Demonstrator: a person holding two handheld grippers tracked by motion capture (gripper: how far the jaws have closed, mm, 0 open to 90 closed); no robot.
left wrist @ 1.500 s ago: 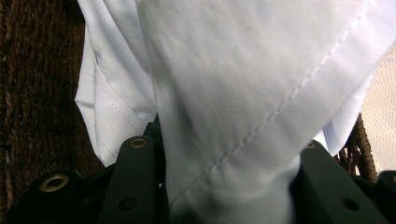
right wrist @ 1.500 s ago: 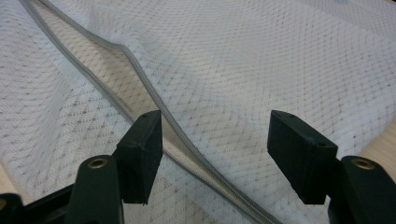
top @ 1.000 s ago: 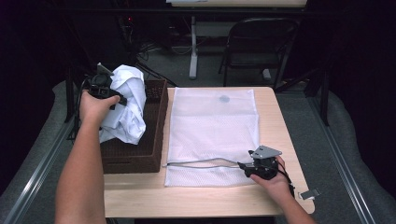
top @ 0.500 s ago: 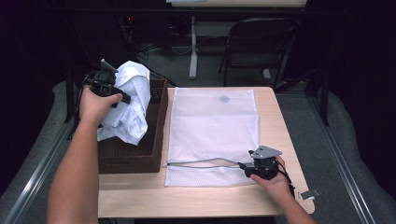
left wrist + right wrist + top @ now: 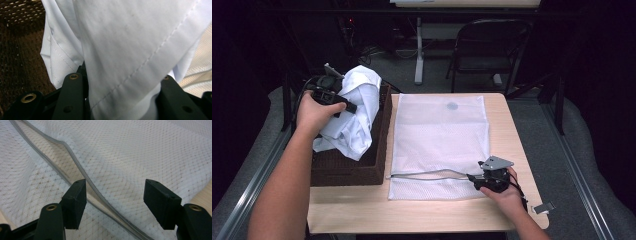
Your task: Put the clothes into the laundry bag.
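Observation:
A white shirt (image 5: 357,112) hangs bunched over a dark brown wicker basket (image 5: 349,172) at the table's left. My left gripper (image 5: 346,105) is shut on the shirt's upper folds and holds it up. In the left gripper view the white cloth (image 5: 130,50) runs between the jaws of the left gripper (image 5: 120,100). A white mesh bag (image 5: 439,135) lies flat on the table, its grey zipper (image 5: 427,174) along the near edge. My right gripper (image 5: 470,177) rests low at the zipper's right end. In the right gripper view the right gripper (image 5: 115,195) stands open astride the zipper (image 5: 75,157).
The wooden table (image 5: 422,215) has a bare strip along its near edge. The basket's weave (image 5: 22,47) shows behind the shirt. A folding chair (image 5: 492,45) stands beyond the table's far side. A small metal clip (image 5: 544,207) lies at the near right corner.
My left gripper has lifted the shirt a little higher and slightly to the right over the basket. The right gripper has stayed by the zipper.

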